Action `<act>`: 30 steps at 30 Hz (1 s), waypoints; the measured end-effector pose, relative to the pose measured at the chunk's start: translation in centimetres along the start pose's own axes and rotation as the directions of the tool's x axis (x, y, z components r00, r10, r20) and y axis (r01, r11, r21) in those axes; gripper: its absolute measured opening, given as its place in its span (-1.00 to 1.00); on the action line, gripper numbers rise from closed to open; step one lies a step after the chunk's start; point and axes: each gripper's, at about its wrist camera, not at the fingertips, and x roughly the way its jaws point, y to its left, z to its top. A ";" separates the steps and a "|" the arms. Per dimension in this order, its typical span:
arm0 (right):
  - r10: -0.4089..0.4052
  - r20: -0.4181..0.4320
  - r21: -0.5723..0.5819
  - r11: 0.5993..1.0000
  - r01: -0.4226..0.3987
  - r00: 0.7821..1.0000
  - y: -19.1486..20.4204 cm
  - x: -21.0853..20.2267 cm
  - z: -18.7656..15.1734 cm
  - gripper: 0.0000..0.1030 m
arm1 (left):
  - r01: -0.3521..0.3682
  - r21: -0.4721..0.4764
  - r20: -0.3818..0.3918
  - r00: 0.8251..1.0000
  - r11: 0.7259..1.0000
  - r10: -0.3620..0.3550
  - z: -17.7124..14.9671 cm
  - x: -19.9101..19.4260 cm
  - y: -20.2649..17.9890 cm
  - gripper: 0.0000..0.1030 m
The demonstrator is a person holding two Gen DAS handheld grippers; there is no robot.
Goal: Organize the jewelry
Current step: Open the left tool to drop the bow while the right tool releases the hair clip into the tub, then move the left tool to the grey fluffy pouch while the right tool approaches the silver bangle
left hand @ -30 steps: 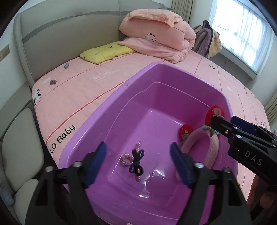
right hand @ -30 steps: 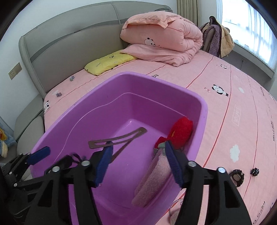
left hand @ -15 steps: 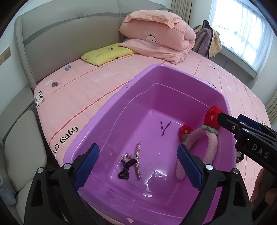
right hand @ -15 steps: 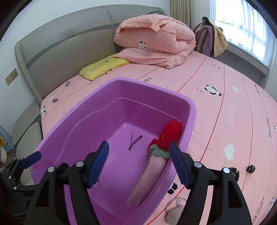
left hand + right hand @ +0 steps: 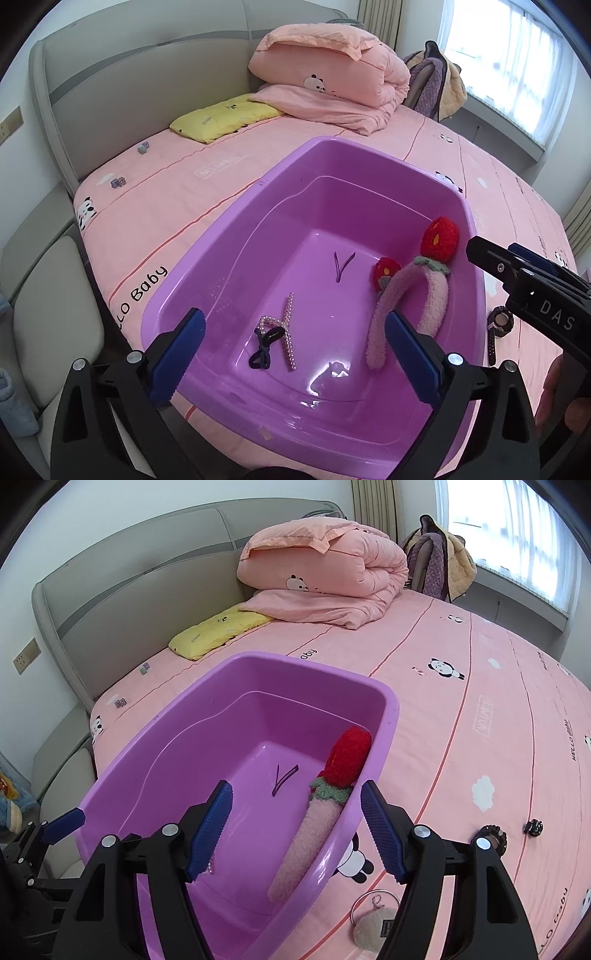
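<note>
Left wrist view: the left gripper [image 5: 293, 354] hangs over the near end of the purple bin [image 5: 236, 236], its blue pads spread wide with nothing between them. On the bin floor lie a pearl clip [image 5: 288, 334], a black tie [image 5: 264, 349] touching it, and a thin purple hairpin [image 5: 341, 266] farther in. A plush headband [image 5: 430, 299] with red strawberries leans on the right wall. The right gripper [image 5: 524, 273] reaches in from the right; beside it a watch [image 5: 496, 328] lies on the pink bed [image 5: 155, 206].

Right wrist view: the right gripper [image 5: 295, 836] straddles the bin's right rim, jaws spread and empty. Hairpin [image 5: 283, 780] and headband [image 5: 328, 808] sit inside. On the bed outside lie a ring with a pompom [image 5: 371, 919], a dark band [image 5: 493, 832] and a small black charm [image 5: 533, 827].
</note>
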 end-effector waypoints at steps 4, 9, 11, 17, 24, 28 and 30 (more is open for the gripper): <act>0.003 0.005 0.017 1.000 -0.003 1.000 -0.9 -1.1 -0.8 0.34 | 0.003 0.021 0.002 1.000 1.000 -0.003 -0.4 -0.8 -0.7 0.86; -0.002 0.013 0.048 0.999 0.001 1.000 -2.3 -2.7 -2.3 0.34 | 0.016 0.028 -0.007 1.000 0.999 -0.015 -0.9 -1.7 -1.3 0.87; -0.015 0.021 0.047 0.999 0.014 1.000 -2.9 -3.5 -3.0 0.34 | 0.023 0.035 -0.010 1.000 0.999 -0.023 -1.1 -2.1 -1.8 0.87; -0.032 0.040 0.068 0.997 0.029 0.999 -4.6 -6.0 -5.9 0.34 | 0.040 0.070 0.003 0.999 0.997 -0.040 -1.8 -3.5 -3.4 0.87; -0.052 0.086 0.139 0.990 0.040 0.995 -7.4 -10.1 -9.9 0.34 | 0.087 0.115 0.019 0.996 0.990 -0.090 -3.1 -5.5 -6.0 0.88; -0.100 0.116 0.174 0.982 0.079 0.988 -9.1 -12.7 -12.3 0.37 | 0.123 0.151 0.018 0.992 0.981 -0.127 -4.4 -6.5 -7.9 0.88; -0.123 0.127 0.189 0.977 0.098 0.984 -10.0 -13.8 -13.5 0.38 | 0.137 0.166 0.021 0.990 0.977 -0.142 -5.2 -7.1 -8.8 0.88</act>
